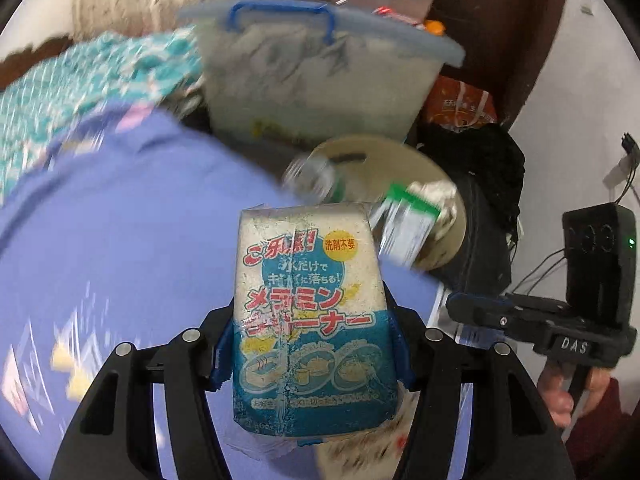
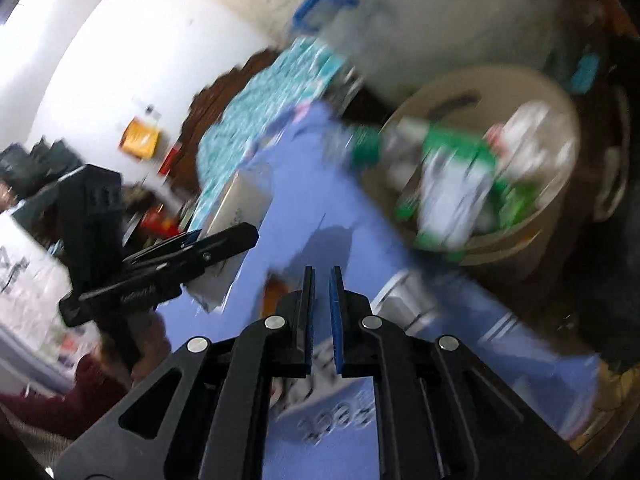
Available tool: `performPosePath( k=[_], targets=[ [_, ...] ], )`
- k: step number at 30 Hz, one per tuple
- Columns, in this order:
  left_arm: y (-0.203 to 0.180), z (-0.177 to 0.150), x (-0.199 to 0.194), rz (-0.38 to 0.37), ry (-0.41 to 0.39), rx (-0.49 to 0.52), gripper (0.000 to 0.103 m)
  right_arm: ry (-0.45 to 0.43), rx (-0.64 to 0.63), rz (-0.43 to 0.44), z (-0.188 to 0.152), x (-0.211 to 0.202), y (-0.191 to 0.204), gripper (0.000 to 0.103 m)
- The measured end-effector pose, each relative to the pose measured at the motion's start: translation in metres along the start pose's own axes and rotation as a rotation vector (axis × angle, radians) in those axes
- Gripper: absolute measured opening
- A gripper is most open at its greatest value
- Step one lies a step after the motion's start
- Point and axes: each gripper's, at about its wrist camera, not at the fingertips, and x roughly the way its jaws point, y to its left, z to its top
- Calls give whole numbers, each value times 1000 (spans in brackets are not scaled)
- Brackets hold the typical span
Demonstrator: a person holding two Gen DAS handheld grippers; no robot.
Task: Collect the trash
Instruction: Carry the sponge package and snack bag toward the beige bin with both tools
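Jaws of left gripper (image 1: 312, 344) clamp crinkly blocky sponge pack (image 1: 310, 320) — right gripper (image 2: 322, 312) pinched together, empty.

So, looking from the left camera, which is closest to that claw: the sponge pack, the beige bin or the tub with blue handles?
1. Sponge pack: clamped in the left gripper.
2. Beige bin: just beyond, to the right.
3. Tub: farthest, behind the bin at the top.

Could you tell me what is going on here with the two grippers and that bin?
A person is collecting trash. The left gripper holds a worn sponge packet over the purple cloth, short of the beige bin, which already holds cartons and a bottle. The right gripper is shut and empty.
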Motion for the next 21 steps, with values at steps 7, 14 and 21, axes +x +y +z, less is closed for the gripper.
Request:
performPosePath(
  k=[7, 14, 21],
  targets=[
    [29, -64, -26, -44, 33, -70, 57, 27, -53, 44, -31, 13, 31, 69],
    [17, -97, -18, 1, 30, -14, 57, 155, -53, 23, -49, 60, 49, 17],
    [7, -76, -14, -49, 17, 26, 57, 64, -32, -5, -43, 52, 55, 9]
  ],
)
